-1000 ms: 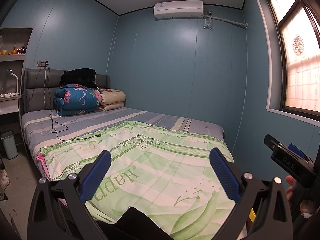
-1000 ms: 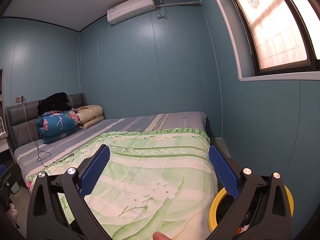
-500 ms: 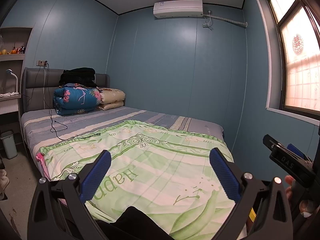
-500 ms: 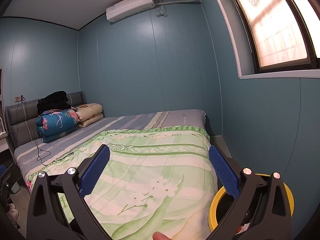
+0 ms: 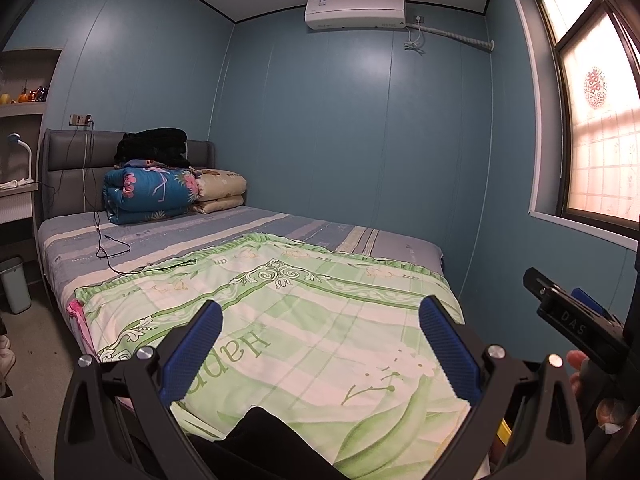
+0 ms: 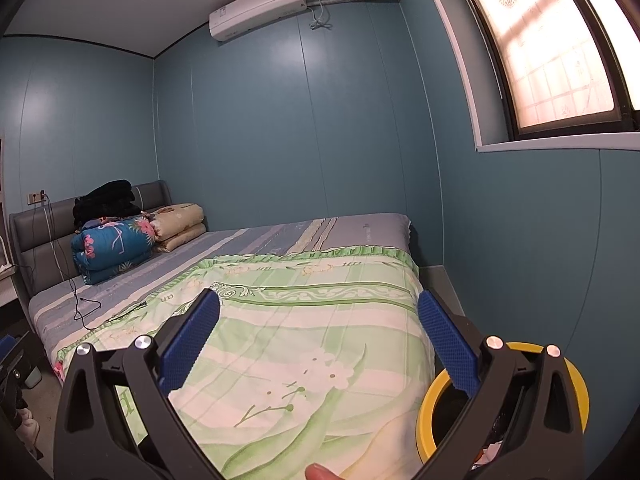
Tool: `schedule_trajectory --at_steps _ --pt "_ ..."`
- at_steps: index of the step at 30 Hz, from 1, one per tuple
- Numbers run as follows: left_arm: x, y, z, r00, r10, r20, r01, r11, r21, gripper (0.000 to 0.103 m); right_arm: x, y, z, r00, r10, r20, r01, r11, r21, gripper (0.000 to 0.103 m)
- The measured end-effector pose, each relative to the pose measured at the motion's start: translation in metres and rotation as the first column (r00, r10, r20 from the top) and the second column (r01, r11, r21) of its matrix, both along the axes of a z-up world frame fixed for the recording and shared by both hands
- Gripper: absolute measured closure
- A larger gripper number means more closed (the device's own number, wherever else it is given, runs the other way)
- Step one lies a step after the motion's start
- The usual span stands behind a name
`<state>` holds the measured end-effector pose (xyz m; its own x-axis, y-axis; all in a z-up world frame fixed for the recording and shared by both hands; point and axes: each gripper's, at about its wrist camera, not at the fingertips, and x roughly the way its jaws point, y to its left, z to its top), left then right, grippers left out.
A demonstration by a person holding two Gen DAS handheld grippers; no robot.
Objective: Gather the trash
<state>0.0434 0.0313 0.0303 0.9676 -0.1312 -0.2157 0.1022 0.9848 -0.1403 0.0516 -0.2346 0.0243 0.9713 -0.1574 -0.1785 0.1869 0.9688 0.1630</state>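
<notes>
Yellow-rimmed bin [image 6: 432,396], seemingly upright, sits beside empty right claw [image 6: 318,338].

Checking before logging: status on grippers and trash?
Left gripper open, empty. Right gripper open, empty. Yellow bin beside bed, some trash inside. No loose trash visible; nothing in the way.

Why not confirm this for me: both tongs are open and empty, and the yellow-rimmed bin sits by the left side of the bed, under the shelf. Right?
Not quite. The yellow-rimmed bin sits by the right side of the bed, below the window wall, as the right wrist view shows. The rest holds: the left tongs and right tongs are open and empty.
</notes>
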Motion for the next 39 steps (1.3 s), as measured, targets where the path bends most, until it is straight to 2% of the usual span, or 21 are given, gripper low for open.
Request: schedule_trajectory --at_steps 20,39 --pt "0.0041 -0.0011 -0.0053 0.999 -0.034 -0.027 0.033 0.999 -0.017 0.008 0.0018 -0.0043 -0.0026 1.0 -0.001 -0.012 0.001 1.0 0.011 0.008" --pt "0.0013 -0.0059 -0.0042 0.999 -0.03 -0.025 0.03 1.0 -0.002 0.008 0.0048 -0.0077 -0.0052 1.0 0.002 -0.02 -0.002 1.0 0.018 0.008"
